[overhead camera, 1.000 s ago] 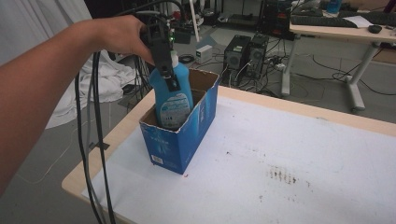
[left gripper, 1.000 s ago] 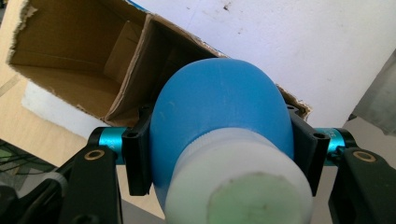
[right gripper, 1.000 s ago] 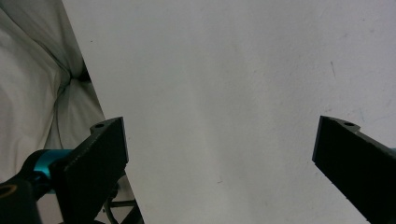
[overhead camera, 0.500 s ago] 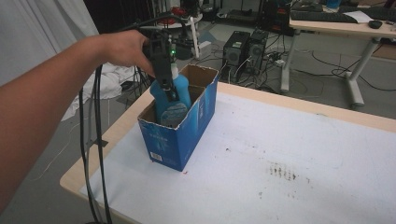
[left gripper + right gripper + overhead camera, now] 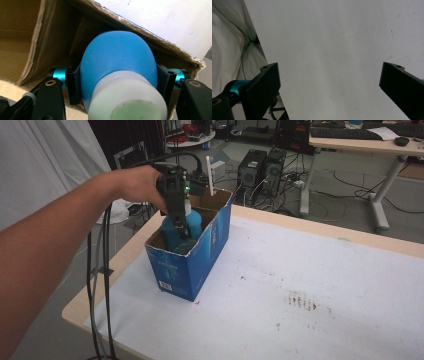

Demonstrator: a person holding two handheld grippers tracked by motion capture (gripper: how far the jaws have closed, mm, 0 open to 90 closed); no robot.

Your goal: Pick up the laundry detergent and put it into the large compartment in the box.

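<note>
A blue bottle (image 5: 175, 234) with a white cap stands partly inside an open blue cardboard box (image 5: 200, 262) near the table's left edge. My left gripper (image 5: 181, 226) reaches down into the box from above, shut on the bottle's shoulder. In the left gripper view the two jaws press on either side of the blue bottle (image 5: 117, 57), just beyond its white cap (image 5: 127, 100), with the box's brown inner walls (image 5: 30, 37) around it. My right gripper (image 5: 329, 87) is open over the bare white tabletop (image 5: 337, 37), nothing between its fingers.
The white table (image 5: 325, 270) has dark stains (image 5: 300, 301) right of the box. Black cables (image 5: 100, 285) hang off its left edge. Computer towers (image 5: 260, 170) and a desk (image 5: 365, 140) stand beyond it. White cloth (image 5: 229, 50) lies beside the table.
My left gripper has lowered the blue bottle deeper into the box; a second ago most of the bottle stood above the rim.
</note>
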